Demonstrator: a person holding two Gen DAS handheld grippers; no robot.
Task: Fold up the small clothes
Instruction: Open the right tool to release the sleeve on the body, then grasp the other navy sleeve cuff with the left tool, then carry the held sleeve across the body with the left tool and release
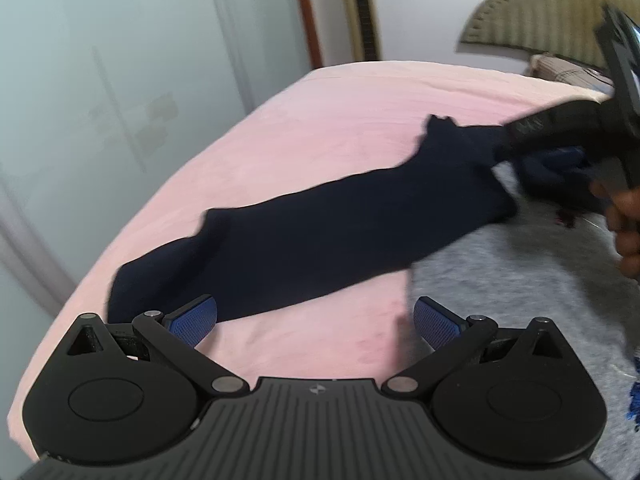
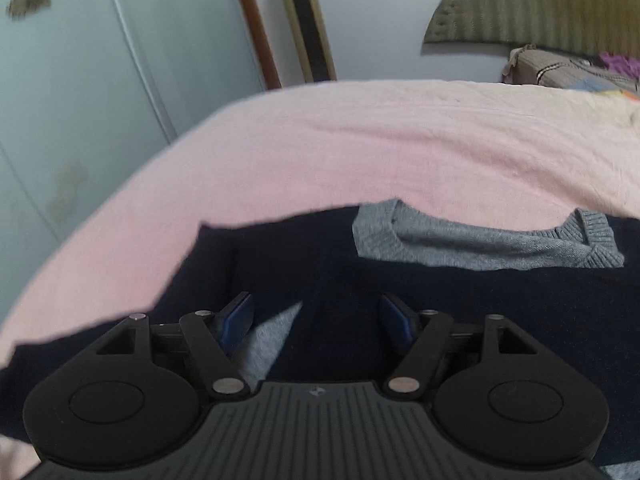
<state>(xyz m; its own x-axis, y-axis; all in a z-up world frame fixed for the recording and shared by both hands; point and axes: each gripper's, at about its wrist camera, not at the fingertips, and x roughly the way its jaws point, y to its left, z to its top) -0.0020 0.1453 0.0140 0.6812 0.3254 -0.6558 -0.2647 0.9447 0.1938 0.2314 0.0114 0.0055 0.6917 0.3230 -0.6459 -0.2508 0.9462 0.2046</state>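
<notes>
Fabric lies spread under both of your tools on the pink bedsheet [image 1: 320, 120]. Your left gripper [image 1: 314, 320] has its jaws spread wide, and nothing sits between the blue pads [image 1: 194, 318]; only bare sheet shows in the gap. Just beyond the left pad, the navy garment [image 1: 320, 232] stretches in a long band from near left to far right across the bed. Its near-left end rests on the sheet right beside that pad, though you cannot tell from this view whether they touch.

At the far right end of the band, your right gripper [image 1: 560, 148] comes in from the right edge, blurred, with your hand [image 1: 624, 224] on its handle. A grey knitted cloth [image 1: 520, 288] lies on the bed to the right of the navy band, beneath that hand.

From the right wrist view, your right gripper [image 2: 316, 320] also stands with its jaws apart, pinching nothing. The navy garment [image 2: 440, 300] lies flat below and ahead of it. A sliver of the grey knit [image 2: 268, 344] shows through between the pads, and a grey ribbed collar piece [image 2: 480, 244] rests on the navy cloth farther off to the right. A pillow [image 2: 560, 68] sits at the far right of the bed beneath the padded headboard [image 2: 540, 12].
</notes>
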